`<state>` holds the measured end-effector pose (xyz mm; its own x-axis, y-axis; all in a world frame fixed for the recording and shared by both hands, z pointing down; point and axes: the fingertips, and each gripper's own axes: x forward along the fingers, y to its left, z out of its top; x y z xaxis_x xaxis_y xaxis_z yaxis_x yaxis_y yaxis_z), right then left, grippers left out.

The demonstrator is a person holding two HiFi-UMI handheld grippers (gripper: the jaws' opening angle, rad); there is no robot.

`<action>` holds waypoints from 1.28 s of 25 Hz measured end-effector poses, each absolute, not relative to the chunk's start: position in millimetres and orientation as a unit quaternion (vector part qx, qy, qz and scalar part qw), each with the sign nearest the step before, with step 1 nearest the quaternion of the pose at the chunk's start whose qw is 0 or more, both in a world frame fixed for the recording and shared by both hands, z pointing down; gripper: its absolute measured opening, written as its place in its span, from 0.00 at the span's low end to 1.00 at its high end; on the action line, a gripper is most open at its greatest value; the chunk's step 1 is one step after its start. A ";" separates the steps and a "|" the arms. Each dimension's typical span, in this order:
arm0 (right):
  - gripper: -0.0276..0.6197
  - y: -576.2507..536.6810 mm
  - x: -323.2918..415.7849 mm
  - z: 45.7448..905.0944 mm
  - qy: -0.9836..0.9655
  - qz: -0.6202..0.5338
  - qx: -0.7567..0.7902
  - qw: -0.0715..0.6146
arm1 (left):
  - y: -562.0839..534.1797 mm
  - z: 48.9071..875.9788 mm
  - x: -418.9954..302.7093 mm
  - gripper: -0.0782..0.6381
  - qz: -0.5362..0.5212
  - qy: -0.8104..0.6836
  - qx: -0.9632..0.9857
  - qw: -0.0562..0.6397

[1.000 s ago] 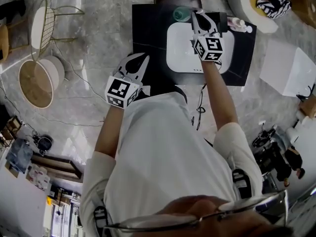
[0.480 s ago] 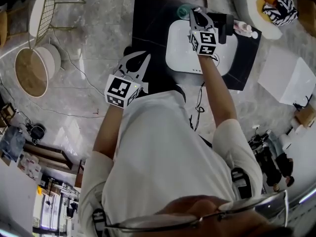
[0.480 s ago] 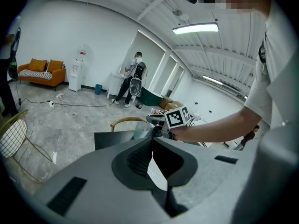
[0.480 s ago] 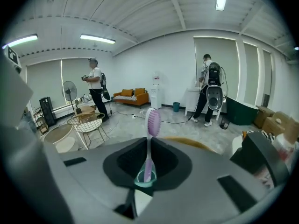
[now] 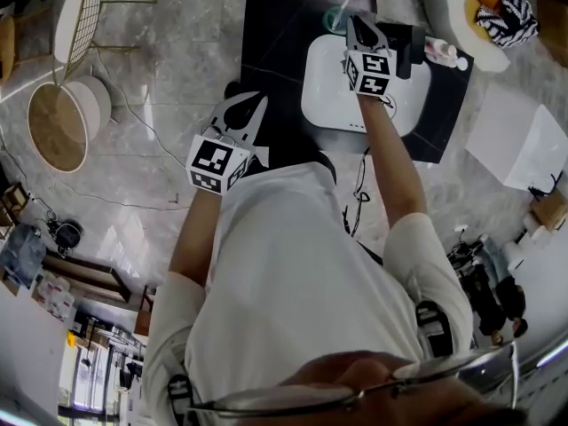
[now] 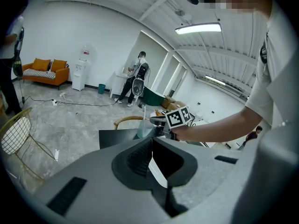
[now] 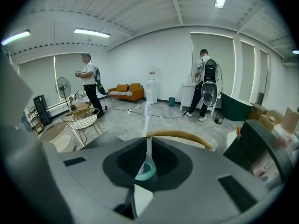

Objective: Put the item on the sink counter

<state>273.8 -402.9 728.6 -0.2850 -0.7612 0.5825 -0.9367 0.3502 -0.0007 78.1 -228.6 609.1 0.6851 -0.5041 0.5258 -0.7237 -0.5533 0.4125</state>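
- Step in hand: set-down at the sink counter point(image 5: 275, 51), by my read. Final placement, not transport.
- Right gripper point(image 5: 354, 23): clenched on the handle of a white toothbrush point(image 7: 147, 120), tips pinched together around it.
- Toothbrush foot down inside a teal cup point(image 7: 145, 171). Cup at 11 o'clock off the white basin point(image 5: 328, 96), near the counter's back edge. Looks seated on the counter, but contact underneath not visible, so not certain.
- Left gripper point(image 6: 150, 140): clenched on nothing, tips together. Parked at 7 o'clock off the basin, above the counter's front-left part, well apart from the cup.
- Next move, as a judgement: confirm the toothbrush rests in the cup, then ease the right jaws apart and back straight off toward 6 o'clock. Needs a gentle release: tall handle, light cup, easy to tip if dragged sideways.
- Alternative read: toothbrush meant for the counter top itself. In that case, lift clear of the cup rim first, then lay down on bare black top at 9 o'clock of the basin. Cannot tell which from here.
- Writing: none legible. Square black-and-white marker patterns on each gripper's cube point(image 5: 370, 71), no text.
- Small pale bottles point(image 5: 441, 51) at 2 o'clock off the basin, labels too small to read. No brand visible on cup or toothbrush.
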 end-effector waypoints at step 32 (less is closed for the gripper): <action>0.09 -311.5 270.1 630.0 -0.812 0.151 0.526 0.204 | -202.1 554.2 69.2 0.12 0.156 -0.387 0.875 0.245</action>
<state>270.1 -311.5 630.0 -0.3645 -0.7922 0.4894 -0.9151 0.4021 -0.0307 69.2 -202.1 554.2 0.6522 -0.5998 0.4635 -0.7533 -0.5809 0.3083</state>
